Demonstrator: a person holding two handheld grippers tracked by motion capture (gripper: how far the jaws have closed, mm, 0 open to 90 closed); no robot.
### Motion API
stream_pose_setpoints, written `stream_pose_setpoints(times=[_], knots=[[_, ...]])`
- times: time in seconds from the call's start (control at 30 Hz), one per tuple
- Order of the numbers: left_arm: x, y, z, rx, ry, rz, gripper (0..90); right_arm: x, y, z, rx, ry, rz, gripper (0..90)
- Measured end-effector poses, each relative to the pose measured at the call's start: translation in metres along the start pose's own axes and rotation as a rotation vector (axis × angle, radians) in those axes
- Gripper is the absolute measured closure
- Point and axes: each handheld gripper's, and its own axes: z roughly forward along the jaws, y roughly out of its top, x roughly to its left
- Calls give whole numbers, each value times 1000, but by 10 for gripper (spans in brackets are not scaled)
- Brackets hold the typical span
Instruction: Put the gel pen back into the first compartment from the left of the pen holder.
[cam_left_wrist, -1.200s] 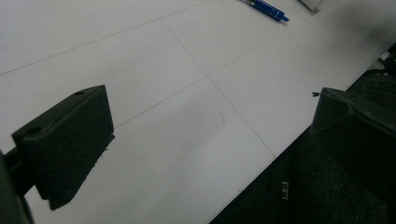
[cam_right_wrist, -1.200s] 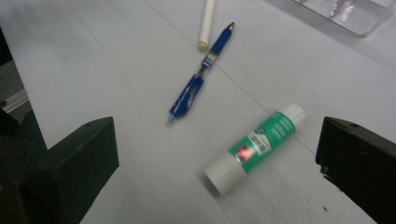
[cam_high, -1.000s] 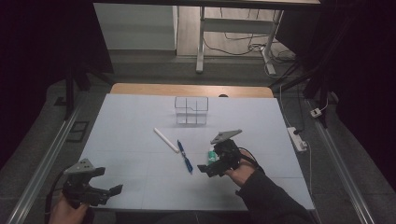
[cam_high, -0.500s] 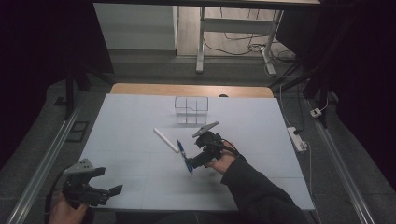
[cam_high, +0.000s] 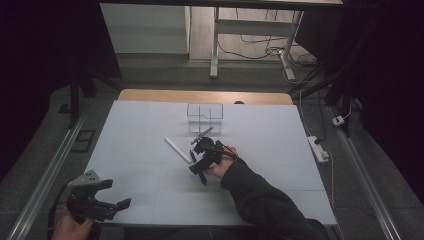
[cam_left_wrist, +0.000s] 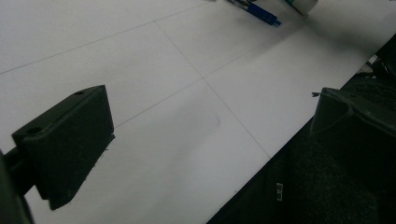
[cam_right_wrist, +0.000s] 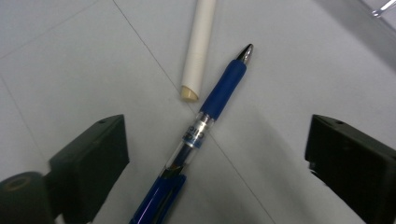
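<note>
High view: the right tool (cam_high: 196, 162) is hovering over the blue pen (cam_high: 201, 176) on the bench (cam_high: 280, 165); a white stick (cam_high: 178, 149) is lying just beside it, and a clear organizer (cam_high: 205, 117) is standing beyond.

Left gripper view: the left tool (cam_left_wrist: 205, 135) is idling, jaws released, nothing between them.

Right gripper view: jaws, having just been closing slightly, are straddling the pen (cam_right_wrist: 205, 126) without contact. Grasping, lifting and placing are judged outstanding.

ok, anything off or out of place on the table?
Nothing stands out. Blue pen and white stick lie flat, close together; the clear box stands upright. Right gripper is open over the pen.
</note>
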Motion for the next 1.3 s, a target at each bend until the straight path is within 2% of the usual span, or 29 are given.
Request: stream_pose_setpoints(times=[0.1,0.17,0.2,0.27,0.33,0.57,0.63,0.73,0.77,0.9,0.93,0.97,1.1,1.3], knots=[[0,0,0,0,-3,1,0,-1,1,5,17,6,-10,208],[-1,0,0,0,-4,3,0,-2,2,7,30,6,-35,289],[-1,0,0,0,-4,4,0,-1,3,7,27,8,-23,315],[-1,0,0,1,-5,5,0,-2,3,8,39,9,-48,401],[-1,0,0,1,-6,5,0,-1,5,9,48,7,-48,461],[-1,0,0,3,-7,6,0,0,7,11,75,23,-54,595],[-1,0,0,3,-6,8,0,0,8,11,78,27,-35,632],[-1,0,0,4,-6,9,0,0,9,11,85,25,19,662],[-1,0,0,4,-7,9,0,0,10,11,86,25,51,674],[-1,0,0,4,-7,10,0,-2,11,11,91,27,114,723],[-1,0,0,5,-8,10,0,-3,10,11,91,23,114,737],[-1,0,0,5,-8,10,0,-3,11,11,90,28,138,747],[-1,0,0,6,-9,11,0,-4,11,11,96,23,172,779],[-1,0,0,6,-10,12,0,-5,12,11,102,13,218,791]])
